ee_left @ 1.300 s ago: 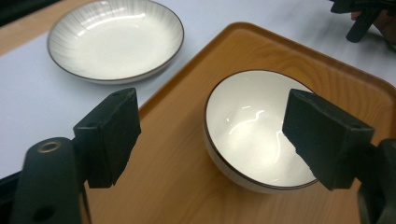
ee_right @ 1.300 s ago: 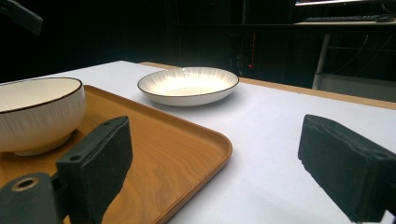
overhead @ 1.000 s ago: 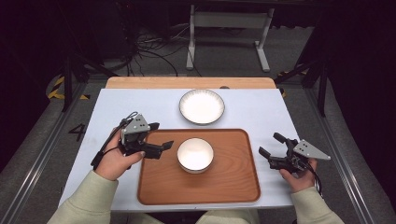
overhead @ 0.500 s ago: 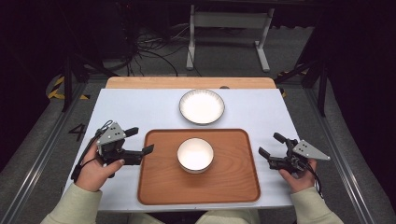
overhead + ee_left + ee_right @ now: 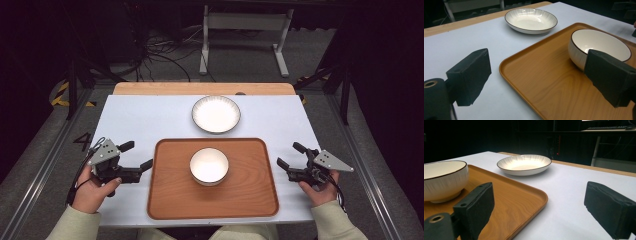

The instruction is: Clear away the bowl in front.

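A white bowl [image 5: 209, 166] [image 5: 599, 43] [image 5: 442, 178] with a dark rim stands in the middle of the wooden tray [image 5: 170, 200] [image 5: 541, 82] [image 5: 519, 195]. Beyond the tray a shallow white plate [image 5: 216, 114] [image 5: 531, 20] [image 5: 524, 164] rests on the white tabletop. My left gripper [image 5: 137, 156] [image 5: 539, 77] stands open at the tray's left edge, nothing between its jaws. My right gripper [image 5: 291, 155] [image 5: 539, 207] stands open just off the tray's right edge, holding nothing.
The white table [image 5: 145, 120] has a wooden strip [image 5: 200, 88] along its far edge. Behind it are cables [image 5: 165, 50] on the floor and a metal stand [image 5: 245, 30]. Metal rails [image 5: 45, 165] run along both sides of the table.
My left gripper has pulled back from beside the bowl over the tray to the left and down, ending at the tray's left edge. The right gripper has stayed put.
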Demonstrator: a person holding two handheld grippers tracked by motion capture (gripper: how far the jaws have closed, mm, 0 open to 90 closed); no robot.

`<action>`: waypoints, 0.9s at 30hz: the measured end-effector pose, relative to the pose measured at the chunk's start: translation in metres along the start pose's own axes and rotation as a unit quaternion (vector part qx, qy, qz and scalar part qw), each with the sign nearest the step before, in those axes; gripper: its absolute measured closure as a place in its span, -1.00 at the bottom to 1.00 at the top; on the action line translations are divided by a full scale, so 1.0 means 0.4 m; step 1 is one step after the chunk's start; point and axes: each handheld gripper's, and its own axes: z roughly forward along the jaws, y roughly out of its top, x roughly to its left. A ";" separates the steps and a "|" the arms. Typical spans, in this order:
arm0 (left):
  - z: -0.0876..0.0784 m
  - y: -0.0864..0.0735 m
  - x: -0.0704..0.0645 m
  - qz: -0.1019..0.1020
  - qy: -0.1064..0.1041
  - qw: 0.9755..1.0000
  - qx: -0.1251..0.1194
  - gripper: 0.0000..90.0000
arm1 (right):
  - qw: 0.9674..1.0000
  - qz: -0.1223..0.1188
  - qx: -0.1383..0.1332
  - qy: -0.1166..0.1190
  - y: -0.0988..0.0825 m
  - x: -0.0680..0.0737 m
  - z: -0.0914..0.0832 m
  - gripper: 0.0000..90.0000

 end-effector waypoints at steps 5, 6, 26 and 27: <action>-0.009 -0.020 0.008 -0.001 0.001 1.000 -0.012 -0.81 | 1.000 0.001 -0.001 0.000 0.000 0.000 0.000 -0.78; -0.011 -0.023 0.010 -0.001 0.002 1.000 -0.015 -0.81 | 1.000 0.000 -0.001 0.000 0.000 -0.001 -0.001 -0.78; -0.024 -0.112 0.039 -0.030 0.022 0.999 -0.025 -0.82 | 1.000 -0.001 -0.002 0.001 0.000 -0.001 -0.002 -0.79; -0.023 -0.117 0.040 -0.031 0.024 0.999 -0.025 -0.83 | 1.000 -0.001 -0.002 0.001 0.000 -0.001 -0.002 -0.79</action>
